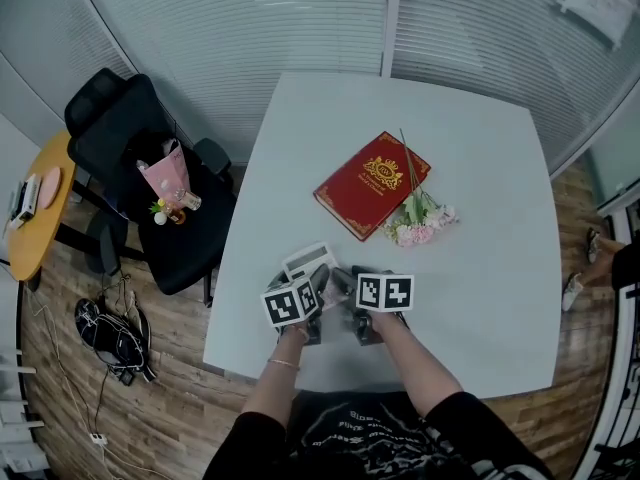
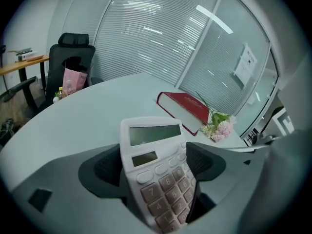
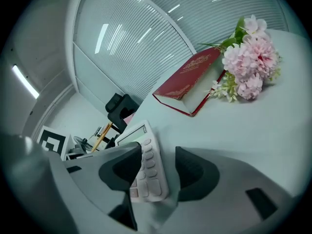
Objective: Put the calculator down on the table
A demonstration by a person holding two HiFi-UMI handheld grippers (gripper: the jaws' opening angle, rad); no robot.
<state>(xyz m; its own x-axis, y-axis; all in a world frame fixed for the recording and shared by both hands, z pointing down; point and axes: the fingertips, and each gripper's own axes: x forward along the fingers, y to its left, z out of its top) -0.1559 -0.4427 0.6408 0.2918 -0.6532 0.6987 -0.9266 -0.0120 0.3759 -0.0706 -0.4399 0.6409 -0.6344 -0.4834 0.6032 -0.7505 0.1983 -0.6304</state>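
Observation:
A white calculator [image 1: 306, 261] lies near the front left corner of the white table [image 1: 480, 268]. In the left gripper view the calculator [image 2: 152, 134] runs lengthwise between the jaws of my left gripper [image 2: 155, 165], its display end pointing away. The jaws stand wide at its long edges, and I see no firm press. My right gripper [image 3: 158, 167] reaches in from the right. The calculator's [image 3: 146, 167] near corner sits between its jaws, with a visible gap to the right pad [image 3: 192, 172]. In the head view the left gripper [image 1: 318, 280] and the right gripper [image 1: 347, 284] almost meet at the calculator's near end.
A red book [image 1: 372, 183] lies mid-table with a pink flower bunch [image 1: 420, 218] at its right edge. Left of the table stands a black office chair [image 1: 140, 168] holding a pink bag [image 1: 168, 180]. An orange side table [image 1: 35, 218] is farther left.

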